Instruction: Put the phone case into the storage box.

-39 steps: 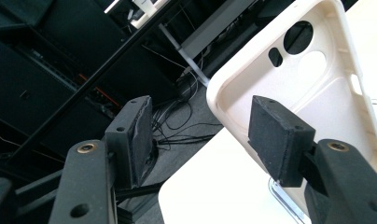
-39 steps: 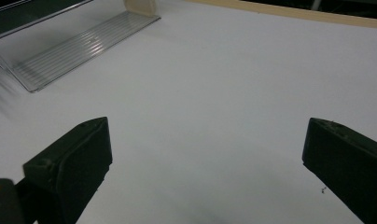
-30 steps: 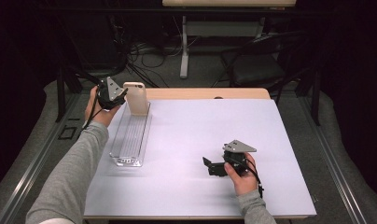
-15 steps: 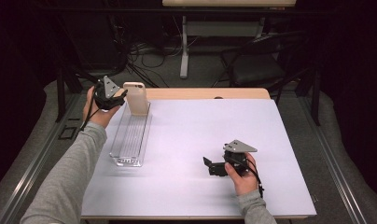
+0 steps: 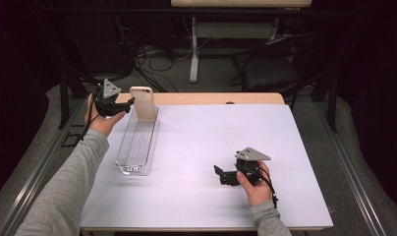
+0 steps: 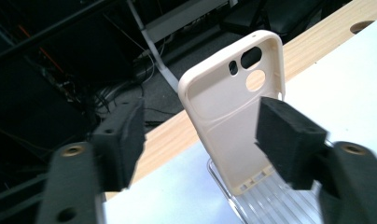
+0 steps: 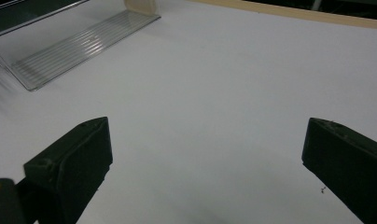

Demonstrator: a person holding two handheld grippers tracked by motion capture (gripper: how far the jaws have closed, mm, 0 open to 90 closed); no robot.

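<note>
A: Starting left of the tray (image 5: pixel 137 145): the left gripper (image 5: pixel 122 104) sits by the tray's far end, its jaws just opened, pads clear of the case (image 5: pixel 143 103).

B: So the case is released?

A: Yes. The case stands upright in the tray's far end, leaning on nothing I can make out. The tray holds just that 1 thing.

B: Risk?

A: I'd say a pad could clip the case on withdrawal and topple it out of the tray.

B: And right of the tray?

A: The right gripper (image 5: pixel 220 174) rests on the table (image 5: pixel 211 132), jaws wide apart, empty, well apart from the tray.
</note>
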